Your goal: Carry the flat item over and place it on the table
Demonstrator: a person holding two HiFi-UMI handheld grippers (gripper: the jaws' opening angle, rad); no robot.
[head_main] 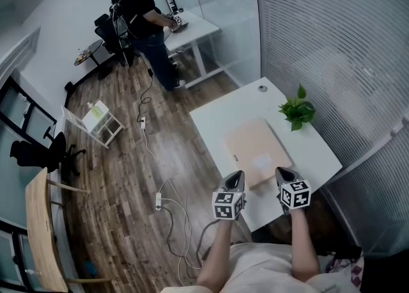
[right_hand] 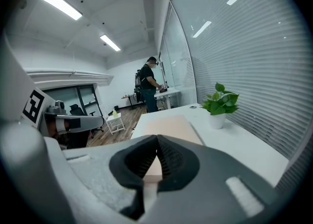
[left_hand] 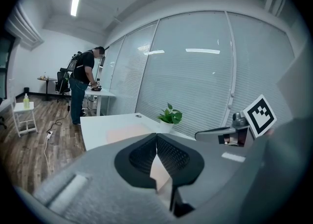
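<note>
Flat item (head_main: 255,148) on table (head_main: 217,118) | near edge pinched — L tool (head_main: 241,174) + R tool (head_main: 280,171) clamped on it | plant (head_main: 298,111) nr rt edge

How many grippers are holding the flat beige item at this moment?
2. The left gripper is shut on the near edge of the flat item, toward its left corner. The right gripper is shut on the same edge, toward its right corner. No further gripper is in view.
</note>
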